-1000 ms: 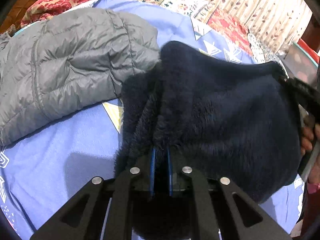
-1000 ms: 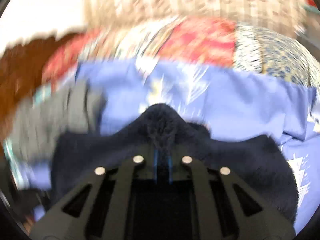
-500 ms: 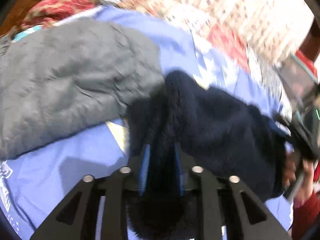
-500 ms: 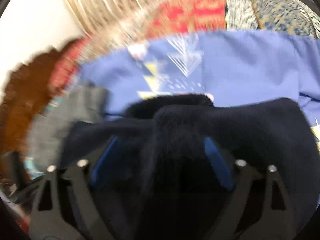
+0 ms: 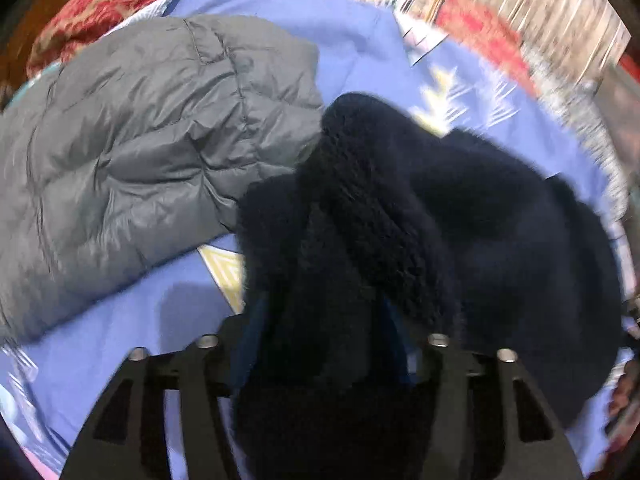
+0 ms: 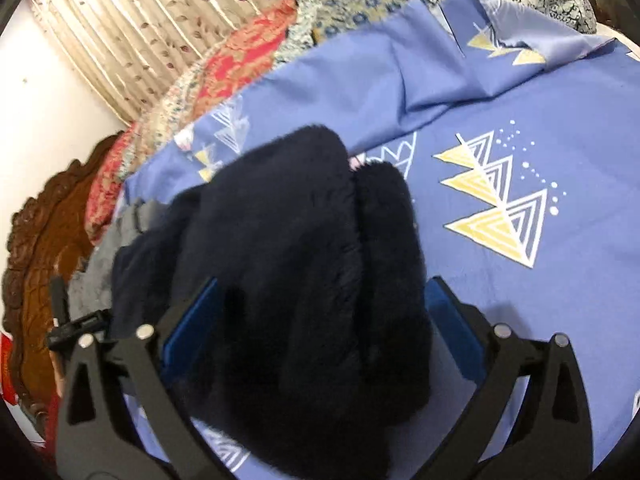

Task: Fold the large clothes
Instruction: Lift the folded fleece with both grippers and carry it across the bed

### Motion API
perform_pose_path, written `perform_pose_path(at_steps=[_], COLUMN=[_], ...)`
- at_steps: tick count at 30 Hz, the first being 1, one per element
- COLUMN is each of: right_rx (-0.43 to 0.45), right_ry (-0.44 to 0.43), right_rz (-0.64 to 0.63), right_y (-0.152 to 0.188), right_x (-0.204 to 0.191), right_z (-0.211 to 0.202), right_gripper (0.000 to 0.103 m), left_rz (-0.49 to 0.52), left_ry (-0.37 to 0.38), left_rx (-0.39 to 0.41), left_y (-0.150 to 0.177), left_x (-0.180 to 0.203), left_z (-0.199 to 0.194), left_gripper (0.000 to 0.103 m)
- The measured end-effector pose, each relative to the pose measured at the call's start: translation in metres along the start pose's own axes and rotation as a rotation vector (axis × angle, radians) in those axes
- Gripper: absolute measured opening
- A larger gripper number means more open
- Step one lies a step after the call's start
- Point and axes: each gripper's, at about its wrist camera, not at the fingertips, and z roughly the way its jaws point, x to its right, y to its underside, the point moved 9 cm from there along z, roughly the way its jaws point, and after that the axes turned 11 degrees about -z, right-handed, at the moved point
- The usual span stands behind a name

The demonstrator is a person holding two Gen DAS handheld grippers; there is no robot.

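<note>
1. At the far left a grey quilted puffer jacket [image 5: 132, 152] lies crumpled on the bed's blue sheet printed with yellow and white triangles [image 6: 500, 100].
2. Just right of it, overlapping its edge, sits the dark navy fluffy fleece garment [image 5: 420, 232], bunched in thick folds on the sheet.
3. The left gripper [image 5: 320, 336] points down into the fleece; its blue-padded fingers [image 5: 250, 336] are opening, with a fold of the fleece between them.
4. The right gripper [image 6: 316, 320] has its fingers [image 6: 452, 320] spread wide and opening, straddling a mound of the same fleece [image 6: 296, 272]; the pads stand clear of the pile.
5. Behind the sheet lie red floral bedding [image 6: 240, 64] and a pleated beige curtain [image 6: 132, 20].
6. A carved brown wooden headboard [image 6: 36, 248] edges the right wrist view.
</note>
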Motion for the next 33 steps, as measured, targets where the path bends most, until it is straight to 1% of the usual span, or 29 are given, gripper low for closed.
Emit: perform_pose_path(at_steps=[1, 2, 3, 4, 5, 7, 8, 9, 10, 11, 13, 14, 15, 16, 17, 18, 19, 20, 21, 24, 26, 27, 28, 30, 31, 33], right_rx=[-0.021, -0.038, -0.05, -0.053, -0.055, -0.077, -0.083, -0.092, -0.106, -0.128, -0.199, -0.229, -0.245, -0.249, -0.237, -0.213, -0.195, -0.172, -0.151, -0.096, -0.053, -0.028, -0.006, 0.044, 0.056, 0.066], right_ry=[0.024, 0.043, 0.058, 0.063, 0.043, -0.065, -0.097, -0.1, -0.121, -0.181, -0.406, -0.444, -0.414, -0.393, -0.405, -0.415, -0.408, -0.394, -0.398, -0.437, -0.448, -0.449, -0.455, -0.482, -0.487, -0.474], right_rz=[0.003, 0.004, 0.008, 0.034, 0.062, 0.177, 0.212, 0.197, 0.175, 0.172, 0.224, 0.207, 0.128, 0.057, 0.041, 0.035, 0.027, 0.018, 0.025, 0.061, 0.081, 0.097, 0.119, 0.189, 0.21, 0.272], right_y=[0.003, 0.005, 0.005, 0.003, 0.004, 0.007, 0.007, 0.004, 0.002, 0.001, 0.007, 0.012, 0.016, 0.019, 0.019, 0.016, 0.014, 0.012, 0.012, 0.018, 0.03, 0.037, 0.044, 0.061, 0.069, 0.098], right_x=[0.005, 0.013, 0.02, 0.029, 0.034, 0.037, 0.036, 0.033, 0.026, 0.015, -0.021, -0.039, -0.056, -0.075, -0.088, -0.099, -0.103, -0.107, -0.108, -0.103, -0.094, -0.087, -0.079, -0.058, -0.05, -0.023], right_z=[0.009, 0.016, 0.024, 0.03, 0.032, 0.045, 0.051, 0.056, 0.058, 0.063, 0.071, 0.074, 0.077, 0.076, 0.07, 0.06, 0.051, 0.038, 0.023, -0.021, -0.062, -0.084, -0.104, -0.152, -0.168, -0.204], right_gripper=[0.097, 0.097, 0.097, 0.097, 0.097, 0.097, 0.099, 0.099, 0.099, 0.099, 0.097, 0.096, 0.087, 0.082, 0.069, 0.058, 0.054, 0.048, 0.043, 0.038, 0.038, 0.038, 0.038, 0.037, 0.037, 0.039], left_rz=[-0.011, -0.024, -0.036, -0.035, -0.027, -0.018, -0.044, -0.102, -0.159, -0.204, -0.197, -0.192, -0.19, -0.184, -0.179, -0.186, -0.184, -0.171, -0.164, -0.148, -0.128, -0.119, -0.114, -0.109, -0.106, -0.108], left_ry=[-0.019, -0.023, -0.016, 0.013, 0.025, 0.065, 0.126, 0.202, 0.258, 0.302, 0.332, 0.379, 0.392, 0.394, 0.417, 0.446, 0.444, 0.445, 0.461, 0.556, 0.613, 0.642, 0.666, 0.735, 0.761, 0.786], left_rx=[-0.019, -0.035, -0.049, -0.059, -0.064, -0.08, -0.131, -0.197, -0.236, -0.241, -0.233, -0.258, -0.259, -0.247, -0.23, -0.231, -0.22, -0.196, -0.182, -0.144, -0.124, -0.126, -0.131, -0.158, -0.177, -0.211], left_y=[-0.002, -0.003, -0.005, -0.008, -0.009, -0.009, -0.004, 0.001, 0.003, 0.002, 0.004, 0.011, 0.014, 0.016, 0.019, 0.022, 0.023, 0.027, 0.03, 0.043, 0.058, 0.066, 0.073, 0.098, 0.111, 0.136], left_x=[-0.006, -0.011, -0.016, -0.019, -0.021, -0.024, -0.025, -0.027, -0.03, -0.034, -0.031, -0.022, -0.018, -0.013, -0.007, -0.001, 0.002, 0.006, 0.009, 0.021, 0.029, 0.033, 0.036, 0.041, 0.045, 0.047], left_z=[0.01, 0.015, 0.02, 0.024, 0.027, 0.032, 0.04, 0.048, 0.054, 0.056, 0.051, 0.045, 0.04, 0.034, 0.023, 0.012, 0.005, -0.008, -0.019, -0.064, -0.097, -0.112, -0.122, -0.147, -0.156, -0.163], left_gripper=[0.097, 0.104, 0.106, 0.109, 0.112, 0.114, 0.114, 0.114, 0.114, 0.114, 0.113, 0.113, 0.108, 0.092, 0.07, 0.066, 0.06, 0.057, 0.056, 0.053, 0.053, 0.053, 0.053, 0.053, 0.053, 0.053])
